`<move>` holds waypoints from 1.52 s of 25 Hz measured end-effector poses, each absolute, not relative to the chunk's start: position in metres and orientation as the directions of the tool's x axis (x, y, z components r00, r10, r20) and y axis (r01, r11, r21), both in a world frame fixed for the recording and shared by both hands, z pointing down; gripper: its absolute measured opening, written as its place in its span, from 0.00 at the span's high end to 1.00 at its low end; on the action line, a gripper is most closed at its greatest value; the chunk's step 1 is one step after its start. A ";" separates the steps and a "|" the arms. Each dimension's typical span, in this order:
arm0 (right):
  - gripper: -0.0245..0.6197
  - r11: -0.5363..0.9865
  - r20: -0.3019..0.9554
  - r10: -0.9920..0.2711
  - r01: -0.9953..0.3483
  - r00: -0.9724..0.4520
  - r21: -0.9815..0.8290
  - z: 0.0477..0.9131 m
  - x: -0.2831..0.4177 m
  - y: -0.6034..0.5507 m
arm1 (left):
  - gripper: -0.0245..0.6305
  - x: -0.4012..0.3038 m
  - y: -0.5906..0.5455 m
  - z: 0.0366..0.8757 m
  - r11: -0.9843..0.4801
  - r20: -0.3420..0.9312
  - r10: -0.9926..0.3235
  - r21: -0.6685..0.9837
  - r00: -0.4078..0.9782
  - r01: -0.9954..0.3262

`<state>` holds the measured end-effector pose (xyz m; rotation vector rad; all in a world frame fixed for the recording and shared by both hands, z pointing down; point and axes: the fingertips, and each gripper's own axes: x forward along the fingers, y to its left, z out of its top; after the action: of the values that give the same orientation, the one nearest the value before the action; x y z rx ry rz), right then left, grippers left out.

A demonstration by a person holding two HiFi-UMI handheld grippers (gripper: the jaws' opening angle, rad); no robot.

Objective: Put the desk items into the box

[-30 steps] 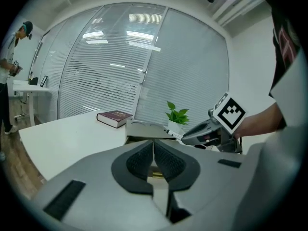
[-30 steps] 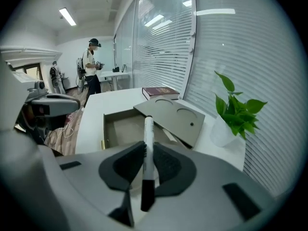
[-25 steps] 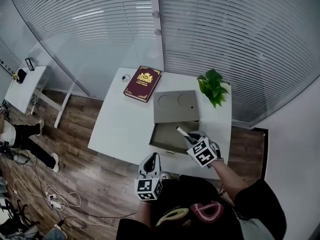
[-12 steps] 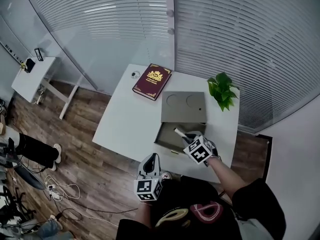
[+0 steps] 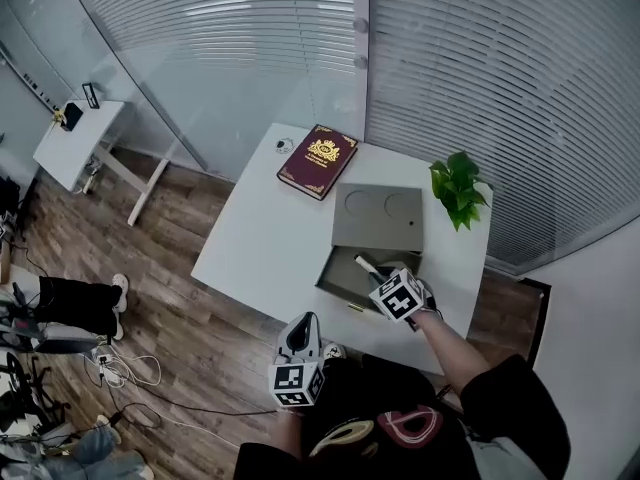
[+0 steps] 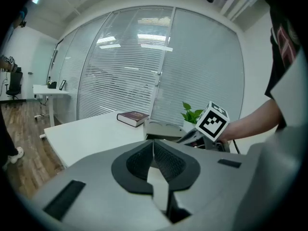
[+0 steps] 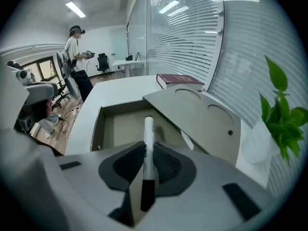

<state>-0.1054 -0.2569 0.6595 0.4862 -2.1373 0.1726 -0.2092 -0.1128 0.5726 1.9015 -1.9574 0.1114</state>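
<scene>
A grey box [image 5: 345, 273] lies open on the white desk [image 5: 270, 228], its lid [image 5: 378, 218] folded back towards the window. My right gripper [image 5: 380, 271] hangs over the box's near right corner, shut on a white marker [image 7: 147, 143] with a black cap; the marker's white end points out over the box's hollow [image 7: 122, 126]. My left gripper [image 5: 300, 340] stays off the desk's near edge, over the floor, its jaws closed with nothing between them [image 6: 153, 159]. A dark red book [image 5: 317, 161] lies at the desk's far side.
A potted green plant [image 5: 458, 188] stands at the desk's far right corner next to the lid. A small round object [image 5: 285, 146] sits left of the book. Glass walls with blinds run behind the desk. A second white table [image 5: 75, 138] stands far left; cables lie on the wood floor.
The head camera's view has shifted, so the desk sits further right in the picture. My right gripper with the marker has kept its place over the box's near right part; the left gripper has not moved.
</scene>
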 end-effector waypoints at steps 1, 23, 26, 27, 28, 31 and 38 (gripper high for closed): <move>0.85 0.912 0.816 -0.275 -0.406 -0.508 0.055 0.661 -0.106 -0.258 | 0.93 -0.211 -0.111 0.573 0.077 0.344 -0.939 0.222 0.004 -0.972; 0.85 0.912 0.831 -0.243 -0.409 -0.500 0.021 0.681 -0.124 -0.262 | 0.93 -0.229 -0.090 0.581 0.189 0.390 -0.917 0.225 -0.089 -0.956; 0.85 0.913 0.828 -0.246 -0.408 -0.503 0.023 0.681 -0.125 -0.262 | 0.93 -0.229 -0.091 0.581 0.189 0.389 -0.917 0.227 -0.089 -0.955; 0.85 0.913 0.828 -0.246 -0.407 -0.504 0.024 0.681 -0.125 -0.263 | 0.93 -0.229 -0.091 0.581 0.191 0.390 -0.917 0.228 -0.090 -0.955; 0.85 0.913 0.827 -0.246 -0.406 -0.505 0.024 0.682 -0.125 -0.263 | 0.93 -0.229 -0.091 0.582 0.193 0.390 -0.916 0.228 -0.092 -0.954; 0.84 0.913 0.827 -0.246 -0.407 -0.506 0.023 0.682 -0.124 -0.263 | 0.93 -0.228 -0.091 0.582 0.194 0.390 -0.916 0.229 -0.093 -0.954; 0.82 0.903 0.829 -0.248 -0.429 -0.502 0.011 0.682 -0.122 -0.264 | 0.93 -0.230 -0.088 0.580 0.199 0.385 -0.918 0.228 -0.100 -0.953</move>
<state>-0.1222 -0.2642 0.6820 0.4842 -2.1202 0.2428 -0.2299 -0.0879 0.5800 1.7412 -2.0411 0.1086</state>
